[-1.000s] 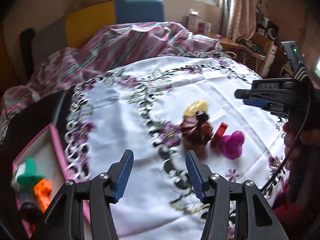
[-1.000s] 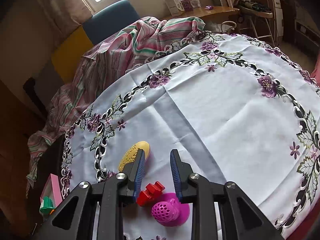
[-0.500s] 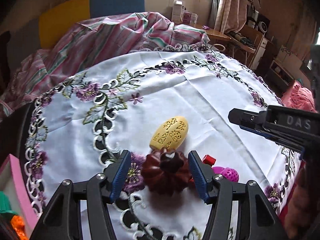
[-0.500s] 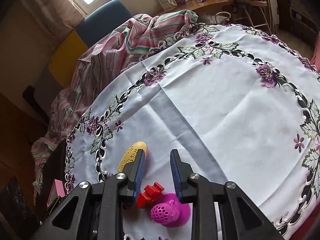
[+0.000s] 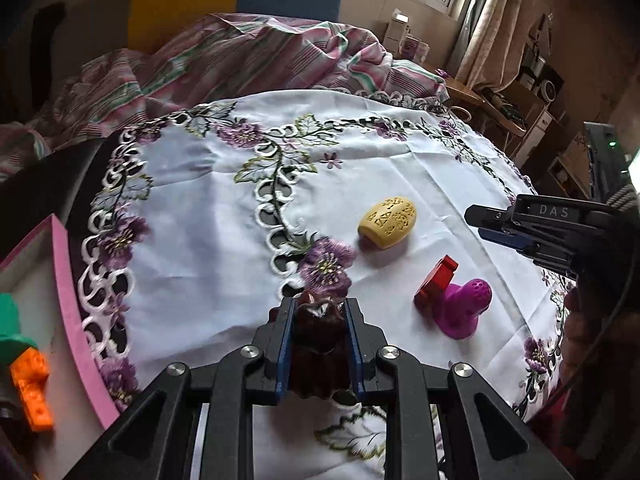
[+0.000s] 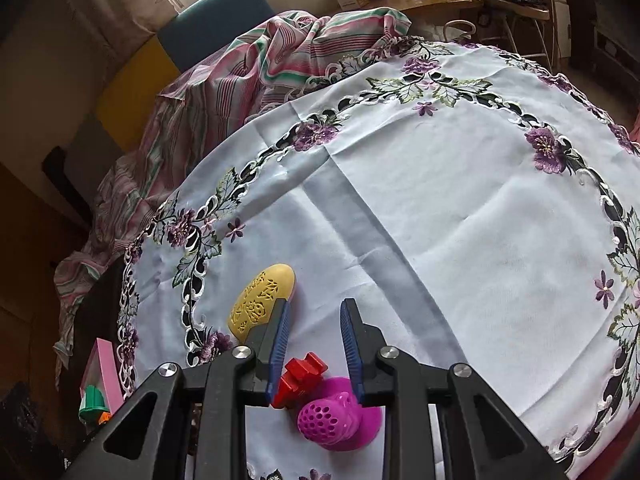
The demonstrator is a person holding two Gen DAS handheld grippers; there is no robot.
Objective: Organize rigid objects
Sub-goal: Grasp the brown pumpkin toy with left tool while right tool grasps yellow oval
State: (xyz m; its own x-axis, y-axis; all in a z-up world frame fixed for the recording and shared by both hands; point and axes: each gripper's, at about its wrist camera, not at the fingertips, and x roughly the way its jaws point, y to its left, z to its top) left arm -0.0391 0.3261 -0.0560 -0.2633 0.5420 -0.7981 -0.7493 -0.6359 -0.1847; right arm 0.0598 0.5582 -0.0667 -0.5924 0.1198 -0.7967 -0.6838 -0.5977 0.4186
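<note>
A dark brown ribbed piece stands between the blue pads of my left gripper. The jaws are closing and the pads press on its sides. On the embroidered white tablecloth to the right lie a yellow patterned egg shape, a red piece and a magenta perforated piece. My right gripper hovers above the red piece and the magenta piece. Its jaws stand narrow with nothing between them. The yellow shape lies just left of its left finger.
A pink-rimmed tray sits at the table's left edge, holding a green piece and an orange brick. A striped cloth is heaped behind the table. A hand holds the right gripper at the right.
My left gripper moved up to the brown piece, took it between its fingers, then drew the jaws in until the pads met its sides. The right gripper stayed put.
</note>
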